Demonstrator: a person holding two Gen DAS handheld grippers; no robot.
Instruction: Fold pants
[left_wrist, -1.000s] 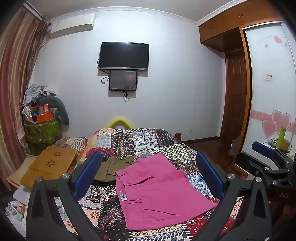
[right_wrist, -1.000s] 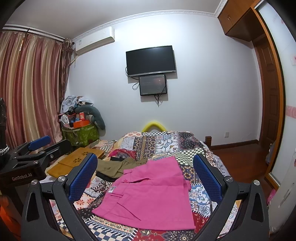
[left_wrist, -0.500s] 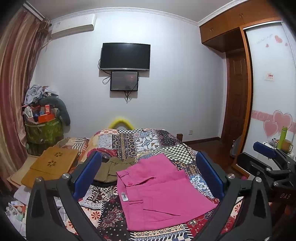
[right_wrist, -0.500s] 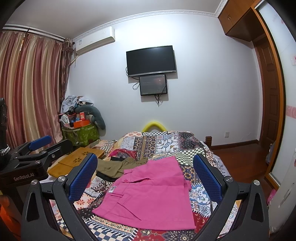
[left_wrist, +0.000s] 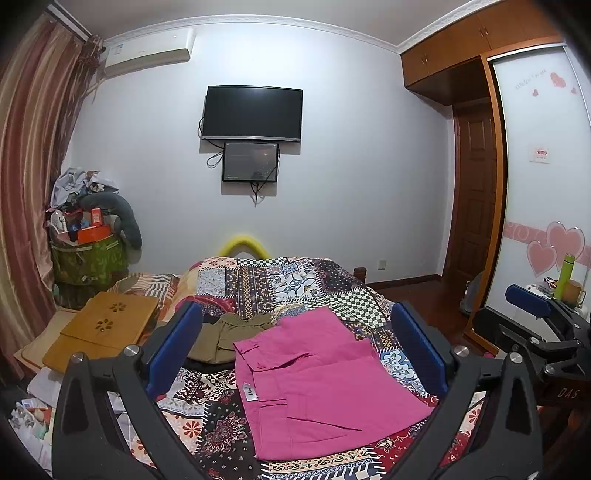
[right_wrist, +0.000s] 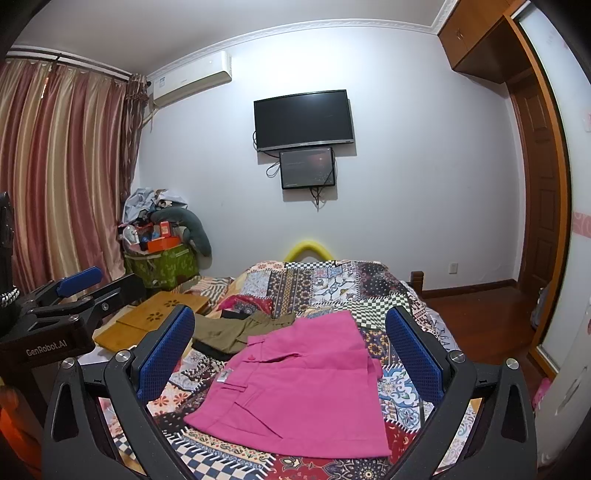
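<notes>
Pink pants (left_wrist: 317, 384) lie folded flat on the patchwork bed cover (left_wrist: 273, 280); they also show in the right wrist view (right_wrist: 299, 384). Olive-brown pants (left_wrist: 225, 336) lie crumpled just left of and behind them, also seen in the right wrist view (right_wrist: 236, 328). My left gripper (left_wrist: 295, 347) is open and empty, held above the near end of the bed. My right gripper (right_wrist: 291, 350) is open and empty, held alongside to the right. Each gripper shows at the edge of the other's view, the right one (left_wrist: 535, 317) and the left one (right_wrist: 70, 291).
A wooden lap tray (left_wrist: 103, 328) lies left of the bed. A green hamper (left_wrist: 88, 258) piled with clutter stands in the left corner by the curtain (right_wrist: 59, 177). A wardrobe (left_wrist: 539, 184) and a door (left_wrist: 472, 221) are on the right. A TV (left_wrist: 253, 112) hangs on the far wall.
Both grippers have stayed nearly still, open and empty; the left view shifted very slightly. The pants have not moved.
</notes>
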